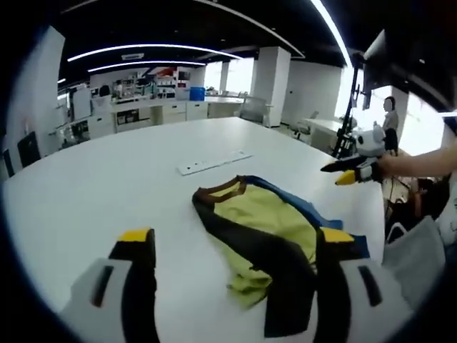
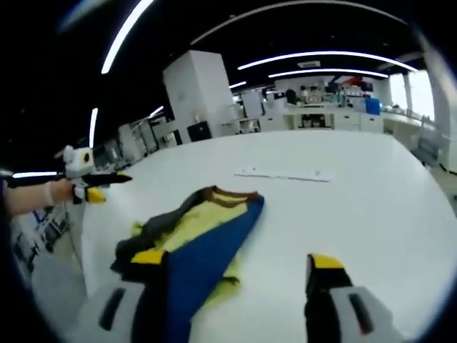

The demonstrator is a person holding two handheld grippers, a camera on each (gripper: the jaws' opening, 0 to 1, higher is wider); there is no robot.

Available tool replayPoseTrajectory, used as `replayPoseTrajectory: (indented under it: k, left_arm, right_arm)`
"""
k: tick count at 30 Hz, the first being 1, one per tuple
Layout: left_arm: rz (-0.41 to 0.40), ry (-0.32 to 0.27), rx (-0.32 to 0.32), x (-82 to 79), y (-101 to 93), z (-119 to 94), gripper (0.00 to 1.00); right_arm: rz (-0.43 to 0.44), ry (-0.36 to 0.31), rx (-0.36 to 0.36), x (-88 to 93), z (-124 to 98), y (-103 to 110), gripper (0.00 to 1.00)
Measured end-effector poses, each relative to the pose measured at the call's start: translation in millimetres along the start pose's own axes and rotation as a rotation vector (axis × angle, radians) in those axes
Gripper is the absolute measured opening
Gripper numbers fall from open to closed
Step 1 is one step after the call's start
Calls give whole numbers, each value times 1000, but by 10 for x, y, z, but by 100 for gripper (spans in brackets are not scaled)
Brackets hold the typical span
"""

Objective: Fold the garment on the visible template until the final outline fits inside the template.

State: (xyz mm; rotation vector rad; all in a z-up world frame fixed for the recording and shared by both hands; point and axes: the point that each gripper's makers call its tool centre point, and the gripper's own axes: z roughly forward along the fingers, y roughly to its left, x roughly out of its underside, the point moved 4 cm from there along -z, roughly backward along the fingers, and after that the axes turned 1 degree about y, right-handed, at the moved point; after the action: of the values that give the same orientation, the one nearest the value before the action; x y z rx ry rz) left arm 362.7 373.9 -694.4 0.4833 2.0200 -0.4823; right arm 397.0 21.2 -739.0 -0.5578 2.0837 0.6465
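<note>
Step in hand, as I judge it: the approach, before any fold. Shirt (image 1: pixel 260 239) lies crumpled on the white table (image 1: pixel 107 186), yellow body, dark sleeve, brown collar, blue panel along one side. In the right gripper view the shirt (image 2: pixel 196 239) shows its blue panel toward me, collar at the far end. No template outline that I can make out; the blue under the shirt may belong to it, cannot tell.

My left gripper (image 1: pixel 235 246) is held wide open, jaws apart, nothing between them; the right-hand jaw sits over the shirt's edge, contact unclear. My right gripper (image 2: pixel 239 268) is likewise wide open and empty, its left-hand jaw over the blue cloth. Each gripper shows small in the other's view, held up off the table beyond the shirt, in a hand.

Next move, I reckon: spread the shirt flat first. That calls for a grip on two corners or the shoulders, one per gripper, and a pull apart. Bunched cloth may drag along in layers.

Surface: smooth, white, rounded table, with a flat white strip (image 1: pixel 214 163) beyond the collar. Room: open office, ceiling light strips, counters at the back, a person standing far off.
</note>
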Motion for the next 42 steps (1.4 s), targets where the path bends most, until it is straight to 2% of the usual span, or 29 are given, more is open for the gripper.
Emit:
replayPoseTrajectory:
  k: [3, 9, 15, 16, 21, 23, 25, 29, 34, 36, 39, 42]
  left_arm:
    - [2, 6, 2, 50, -83, -29, 89]
    - [14, 21, 7, 117, -44, -74, 89]
    - [11, 13, 4, 140, -66, -184, 89]
    - [11, 11, 7, 158, -117, -212, 89]
    - [8, 11, 10, 235, -124, -301, 89]
    - [-1, 12, 2, 280, -62, -342, 88]
    - [-1, 20, -5, 304, -115, -348, 88]
    - [-5, 25, -18, 363, -30, -418, 88]
    - [-27, 15, -25, 422, 51, -473, 87]
    - [-30, 18, -29, 458, 50, -486, 87]
    - [-38, 17, -28, 492, 37, -501, 86]
    - [-42, 20, -27, 519, 38, -511, 86]
  right_arm:
    - [17, -5, 6, 76, -70, 17, 78]
    - [20, -4, 16, 144, -181, 47, 77]
    - [8, 6, 18, 233, -338, 127, 74]
    - [9, 7, 17, 255, -353, 146, 73]
    - [-8, 67, -10, 539, -433, 305, 70]
    - [-4, 86, -20, 646, -462, 365, 68]
    - [-15, 109, -34, 755, -510, 441, 67]
    - [-56, 168, -49, 962, -586, 504, 53]
    - [-101, 240, -63, 1166, -661, 632, 47]
    - [-131, 255, -67, 1237, -680, 697, 44]
    - [-126, 264, -85, 1294, -690, 750, 39]
    - [-136, 268, -95, 1338, -693, 759, 29]
